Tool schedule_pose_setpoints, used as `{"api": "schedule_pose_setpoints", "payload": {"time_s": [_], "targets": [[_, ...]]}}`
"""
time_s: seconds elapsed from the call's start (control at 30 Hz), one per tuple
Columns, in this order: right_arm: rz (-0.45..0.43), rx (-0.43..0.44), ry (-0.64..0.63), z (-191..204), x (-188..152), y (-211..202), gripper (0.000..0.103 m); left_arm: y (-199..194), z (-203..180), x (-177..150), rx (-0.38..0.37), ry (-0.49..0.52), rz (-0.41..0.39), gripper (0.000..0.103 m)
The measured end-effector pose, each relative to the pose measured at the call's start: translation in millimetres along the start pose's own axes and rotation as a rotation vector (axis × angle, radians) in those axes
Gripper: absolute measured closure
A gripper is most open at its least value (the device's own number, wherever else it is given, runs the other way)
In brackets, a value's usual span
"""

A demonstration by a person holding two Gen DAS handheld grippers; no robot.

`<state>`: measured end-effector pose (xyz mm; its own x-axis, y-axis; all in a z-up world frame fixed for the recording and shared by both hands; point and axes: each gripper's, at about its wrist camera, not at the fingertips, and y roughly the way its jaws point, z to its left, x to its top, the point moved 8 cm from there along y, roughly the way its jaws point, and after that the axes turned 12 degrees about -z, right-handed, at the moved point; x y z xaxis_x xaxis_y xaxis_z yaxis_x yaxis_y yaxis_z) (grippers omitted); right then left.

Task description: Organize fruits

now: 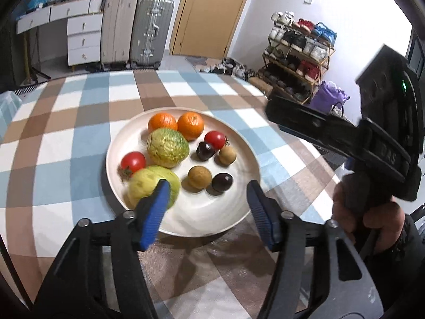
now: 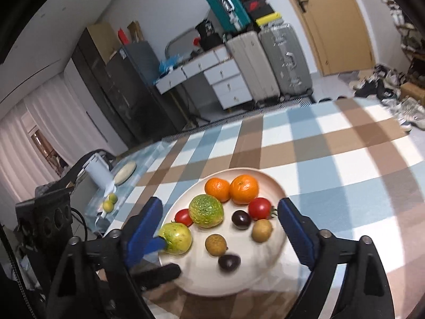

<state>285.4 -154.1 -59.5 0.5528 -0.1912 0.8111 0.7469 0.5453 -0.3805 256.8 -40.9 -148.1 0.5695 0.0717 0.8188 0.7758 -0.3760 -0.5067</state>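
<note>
A round cream plate (image 1: 247,143) stands on the table with blue, brown and white checked cloth (image 1: 79,143). On the plate lie two orange tangerines (image 1: 162,122) at the far side, two bumpy green-yellow fruits (image 1: 167,147), two red tomatoes (image 1: 132,160), two dark purple plums (image 1: 221,182) and two brown round fruits (image 1: 199,176). The left gripper (image 1: 208,204) hangs over the near rim, jaws spread, nothing between them. The right gripper (image 2: 220,228) also has its jaws spread wide above the plate, holding nothing.

Both wrist views look down, close, over the plate (image 1: 117,143) of fruit, left and right of it.
</note>
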Motion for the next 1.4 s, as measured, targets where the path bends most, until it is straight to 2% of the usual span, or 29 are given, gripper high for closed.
{"api": "schedule_pose_setpoints", "payload": {"time_s": [0.1,0.13,0.17,0.3,0.37,0.73,0.9,1.13,1.3,1.4], "targets": [[-0.04,-0.02,0.006,0.5,4.1,-24.6,0.004,-17.8,-7.2,8.3,0.014,0.01,-0.038,0.033],[-0.05,-0.025,0.004,1.3,5.0,-30.7,0.003,-24.0,-9.9,10.9,0.019,0.015,-0.05,0.027],[-0.065,-0.031,-0.003,3.6,5.9,-39.8,0.002,-31.4,-12.5,13.9,0.032,0.02,-0.065,0.02],[-0.108,-0.065,-0.053,14.2,7.4,-68.0,0.0,-57.0,-20.3,22.6,0.082,0.041,-0.111,0.012],[-0.127,-0.066,-0.072,20.7,7.1,-80.7,0.0,-72.4,-23.3,26.8,0.112,0.045,-0.145,0.0],[-0.224,-0.092,-0.188,64.5,1.6,-140.0,0.0,-152.0,-40.0,43.4,0.203,0.082,-0.299,0.001],[-0.272,-0.091,-0.214,78.9,1.9,-159.8,0.0,-181.9,-43.4,44.6,0.253,0.085,-0.339,0.001],[-0.343,-0.104,-0.231,89.4,0.9,-184.7,0.0,-227.2,-37.9,43.5,0.337,0.061,-0.453,0.001],[-0.407,-0.124,-0.293,101.0,-3.9,-203.2,0.0,-244.0,-33.1,38.3,0.359,0.052,-0.499,0.001],[-0.415,-0.144,-0.325,103.7,-8.8,-207.1,0.0,-248.7,-31.6,32.4,0.368,0.067,-0.514,0.001]]}}
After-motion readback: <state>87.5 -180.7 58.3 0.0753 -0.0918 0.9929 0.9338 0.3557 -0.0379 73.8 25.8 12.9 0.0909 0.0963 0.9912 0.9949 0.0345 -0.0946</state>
